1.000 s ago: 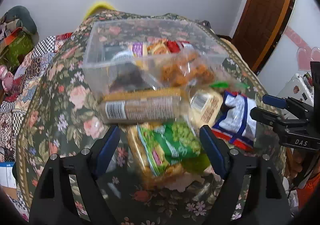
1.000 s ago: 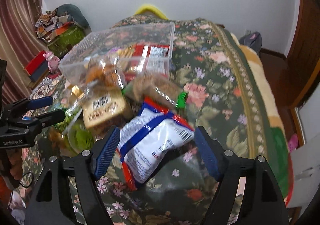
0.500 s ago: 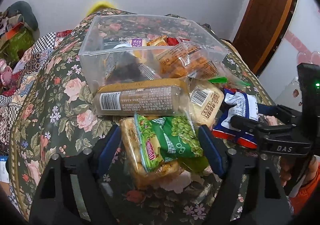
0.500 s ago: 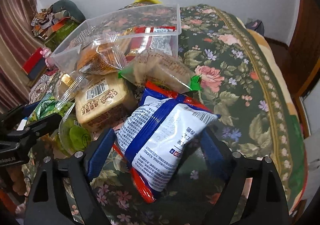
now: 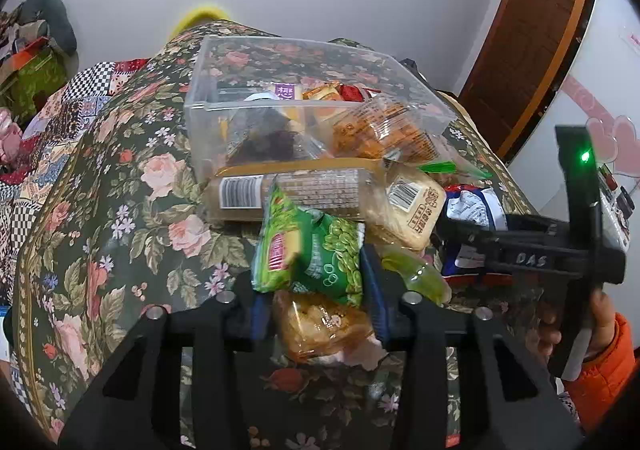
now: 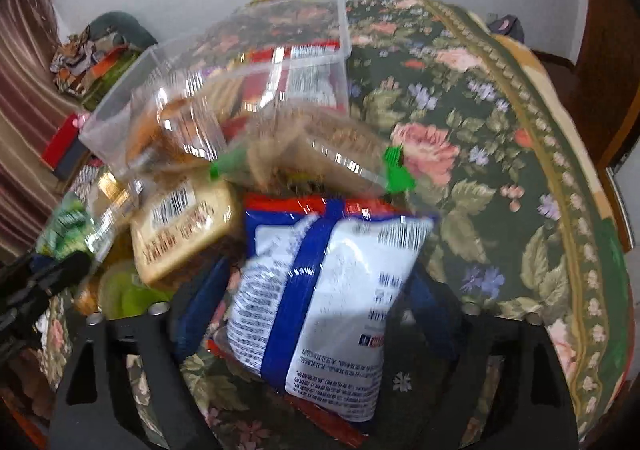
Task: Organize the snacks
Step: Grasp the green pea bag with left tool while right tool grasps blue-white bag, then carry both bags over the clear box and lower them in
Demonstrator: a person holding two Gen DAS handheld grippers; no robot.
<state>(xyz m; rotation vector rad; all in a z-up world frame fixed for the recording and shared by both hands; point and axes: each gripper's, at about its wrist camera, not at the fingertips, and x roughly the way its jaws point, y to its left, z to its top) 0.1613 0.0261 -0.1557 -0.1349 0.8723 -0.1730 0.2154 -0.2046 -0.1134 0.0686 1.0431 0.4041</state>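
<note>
Little writing can be read: "DAS" is marked in pale letters on the right gripper (image 5: 472, 240) as seen from the left wrist view, barcodes are printed on the long biscuit sleeve (image 5: 296, 191) and the tan bread pack (image 5: 412, 205), and a purple label with one Chinese character shows inside the clear plastic bin (image 5: 208, 89). The small print on the blue-and-white bag (image 6: 320, 290) is blurred.

The left gripper (image 5: 316, 314) is angled down over the floral cloth (image 5: 120, 209); its jaws have just been closing and are pressed against the green pea-snack packet (image 5: 316, 254), with a clear pack of golden pastries (image 5: 320, 326) just under it. The right gripper (image 6: 316, 306) is pitched down as well, gripped by a hand (image 5: 600, 322) in an orange sleeve (image 5: 604, 374). Its jaws have just been narrowing around the blue-and-white bag; whether the pads press on it cannot be told. The loose snacks are piled in front of the bin.
</note>
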